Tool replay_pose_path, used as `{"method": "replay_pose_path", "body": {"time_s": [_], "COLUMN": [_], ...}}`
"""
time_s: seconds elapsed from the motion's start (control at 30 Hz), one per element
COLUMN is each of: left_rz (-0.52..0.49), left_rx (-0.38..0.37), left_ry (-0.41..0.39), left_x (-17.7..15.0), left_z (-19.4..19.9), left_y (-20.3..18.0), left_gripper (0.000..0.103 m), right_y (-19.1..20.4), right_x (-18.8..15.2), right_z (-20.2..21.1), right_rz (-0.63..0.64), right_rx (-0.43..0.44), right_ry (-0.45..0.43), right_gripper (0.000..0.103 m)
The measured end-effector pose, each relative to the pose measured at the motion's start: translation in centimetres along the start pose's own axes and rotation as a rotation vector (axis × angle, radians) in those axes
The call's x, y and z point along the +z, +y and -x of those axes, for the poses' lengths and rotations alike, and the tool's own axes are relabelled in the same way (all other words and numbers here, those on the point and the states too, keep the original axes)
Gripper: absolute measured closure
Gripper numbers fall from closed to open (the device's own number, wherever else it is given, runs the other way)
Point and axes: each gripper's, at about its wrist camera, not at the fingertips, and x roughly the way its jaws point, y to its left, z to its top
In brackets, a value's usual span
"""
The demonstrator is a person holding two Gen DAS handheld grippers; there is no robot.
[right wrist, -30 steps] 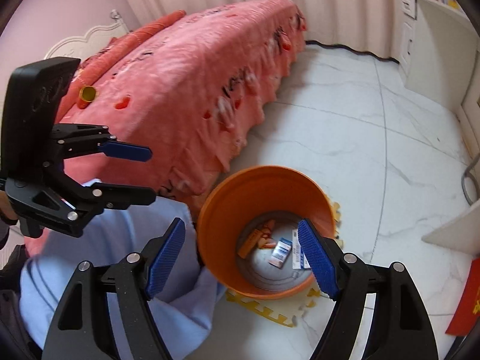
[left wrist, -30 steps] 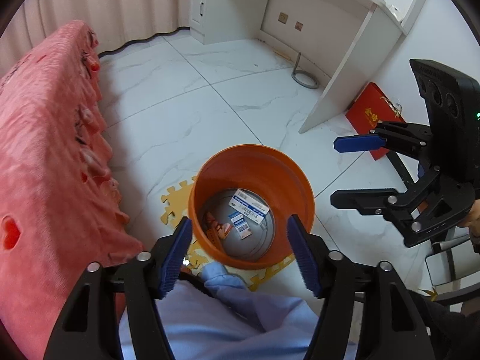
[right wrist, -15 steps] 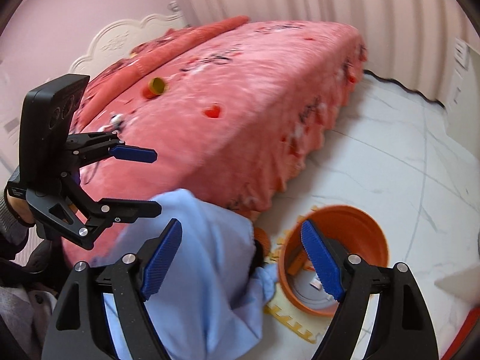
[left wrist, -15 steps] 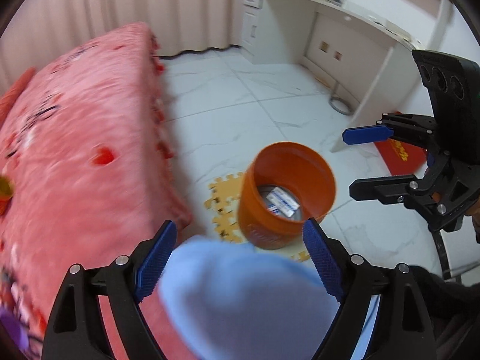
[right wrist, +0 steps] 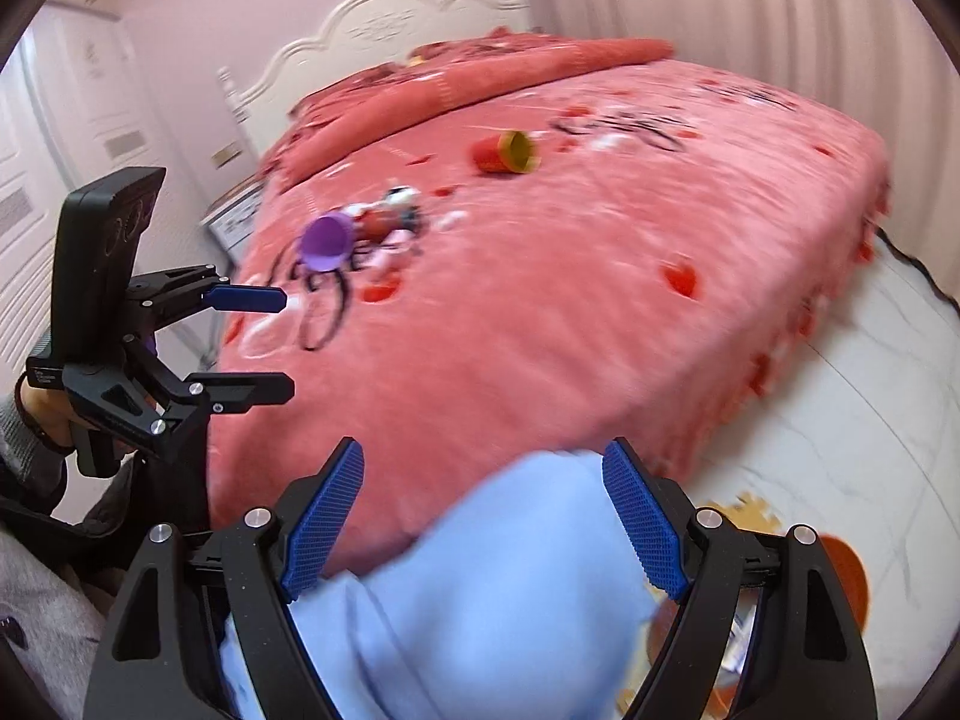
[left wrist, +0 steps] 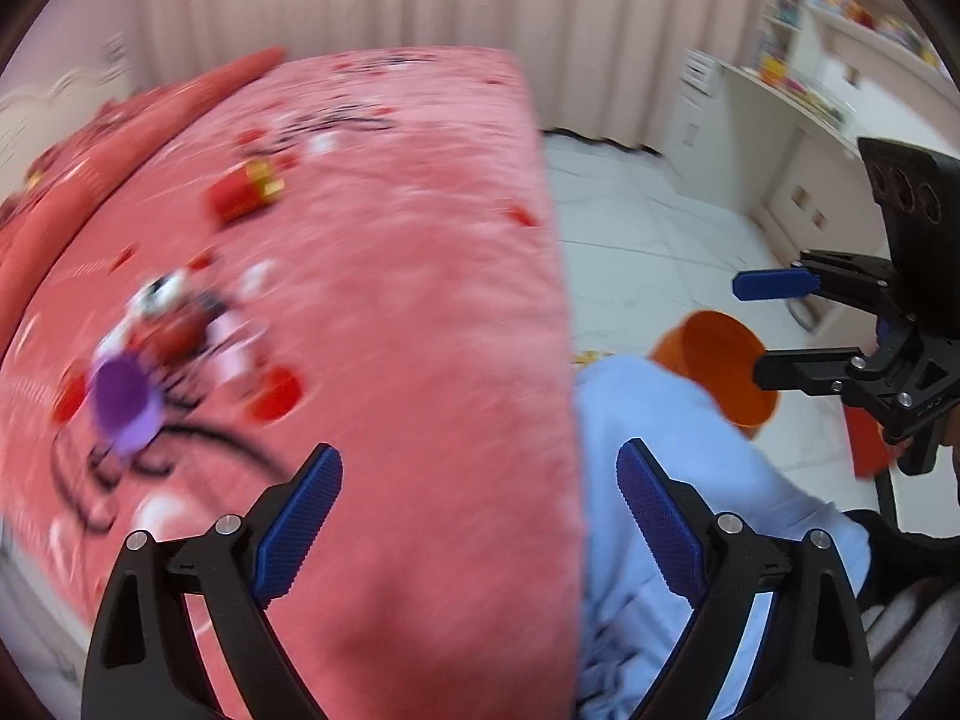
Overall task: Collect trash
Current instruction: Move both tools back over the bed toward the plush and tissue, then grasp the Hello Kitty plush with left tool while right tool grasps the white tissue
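While both views are swinging from the bin up to the bed:
Orange bin (left wrist: pixel 729 372): now sliding to the frame edge, beside the bed (left wrist: pixel 390 300).
Left gripper (left wrist: pixel 480 531): jaws opening wide, nothing between them.
Right gripper (right wrist: pixel 483 522): jaws wide, empty.
Purple cup (right wrist: pixel 327 243): lying on the bed.
Red cup (right wrist: pixel 507 153): farther up the bed; likely next pickups.

Motion-smeared: purple cup (left wrist: pixel 123 402) at left and red cup (left wrist: pixel 243 195) upper left. Orange bin (right wrist: pixel 846 576) at lower right half hidden behind gripper finger; contents unreadable.
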Motion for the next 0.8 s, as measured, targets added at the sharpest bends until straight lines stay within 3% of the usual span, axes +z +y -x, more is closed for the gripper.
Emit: {"method": "replay_pose_path", "body": {"time_s": [0.33,0.57,0.8], "left_rz": [0.181,0.247,0.248], "left_rx": [0.137,0.189,0.192], "left_ry": [-0.039,-0.056,-0.057], "left_x": [-2.7,-1.5,1.3], "left_z": [3.6,3.4,2.1], "left_y": [9.7,15.9,20.6], "left_gripper": [0.011,0.011,0.011], "right_y": [6.5,8.3,8.9], "right_x": [6.5,11.4,16.5], "right_z": [-6.4,-10.7,-14.6], "right_rz": [0.180,0.258,0.299], "right_rx": [0.102,0.129,0.139], "right_ry": [0.032,0.045,0.030], "right_gripper": [0.022,0.022,0.022]}}
